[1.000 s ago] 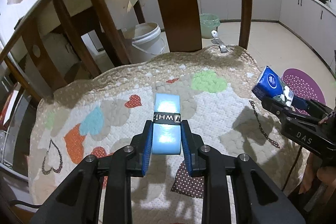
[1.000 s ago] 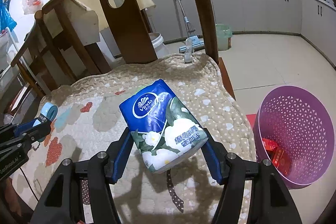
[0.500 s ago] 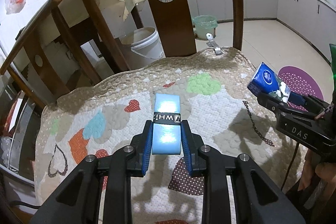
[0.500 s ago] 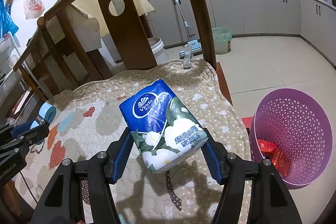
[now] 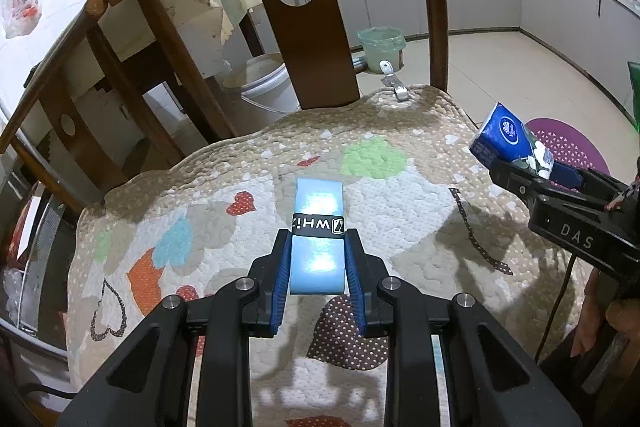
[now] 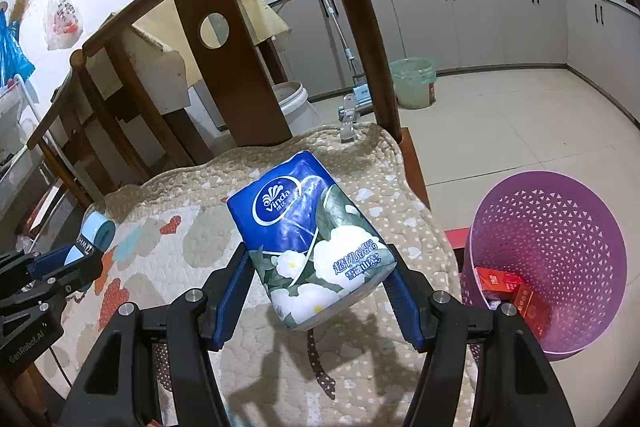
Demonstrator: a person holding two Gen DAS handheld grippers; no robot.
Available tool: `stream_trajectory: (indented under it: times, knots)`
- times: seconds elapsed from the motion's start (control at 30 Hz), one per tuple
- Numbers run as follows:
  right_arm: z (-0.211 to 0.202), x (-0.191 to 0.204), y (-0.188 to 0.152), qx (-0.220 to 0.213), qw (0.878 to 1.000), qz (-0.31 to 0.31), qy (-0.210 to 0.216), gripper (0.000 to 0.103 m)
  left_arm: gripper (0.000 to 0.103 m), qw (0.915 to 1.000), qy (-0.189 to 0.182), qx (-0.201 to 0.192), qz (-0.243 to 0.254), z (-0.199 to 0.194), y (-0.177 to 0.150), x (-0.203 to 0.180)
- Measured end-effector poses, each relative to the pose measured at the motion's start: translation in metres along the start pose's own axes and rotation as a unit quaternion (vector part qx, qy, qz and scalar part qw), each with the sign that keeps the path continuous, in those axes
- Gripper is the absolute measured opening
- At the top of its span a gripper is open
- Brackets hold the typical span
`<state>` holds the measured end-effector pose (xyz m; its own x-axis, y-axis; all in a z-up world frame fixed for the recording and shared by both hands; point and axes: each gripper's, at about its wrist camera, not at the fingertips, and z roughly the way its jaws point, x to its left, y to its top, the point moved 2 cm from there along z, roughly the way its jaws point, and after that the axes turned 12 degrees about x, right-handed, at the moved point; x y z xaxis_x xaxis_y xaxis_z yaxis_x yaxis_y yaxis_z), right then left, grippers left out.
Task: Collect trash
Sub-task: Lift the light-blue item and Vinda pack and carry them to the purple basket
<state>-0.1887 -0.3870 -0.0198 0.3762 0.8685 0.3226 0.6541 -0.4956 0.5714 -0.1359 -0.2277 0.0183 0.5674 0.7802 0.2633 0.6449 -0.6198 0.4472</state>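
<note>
Currently both grippers are loaded above the quilted seat cushion (image 5: 248, 163) of the wooden chair (image 5: 304, 39). The left gripper (image 5: 318, 259) has its jaws nearly closed on a light blue roll of grip tape (image 5: 318, 227), clamped across its flat ends, over the middle of the cushion. The right gripper (image 6: 320, 287) has its jaws about half open, pressed on the sides of a Vinda tissue pack (image 6: 308, 239), held over the cushion edge nearest the purple mesh waste basket (image 6: 560, 211). The basket stands on the floor just beside the chair and already contains red boxes (image 6: 516, 291). The tissue pack is likely light, soft and compressible, with a slick film wrapper; grip across the narrow sides, at mid-length. The roll appears light and fairly firm; its end faces suit the pads.
</note>
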Motion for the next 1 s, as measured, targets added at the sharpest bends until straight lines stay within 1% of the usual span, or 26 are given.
stream_trajectory:
  times: [0.53,1.0]
  knots:
    - [-0.007,-0.027,-0.001,-0.002,0.999,0.034,-0.005,0.068,0.025,0.9997,-0.009,0.015,0.018,0.012,0.002,-0.019]
    - [-0.012,-0.055,-0.004,-0.002,0.998,0.066,-0.012,0.068,0.025,0.9987,-0.025,0.023,0.038,0.024,0.007,-0.044]
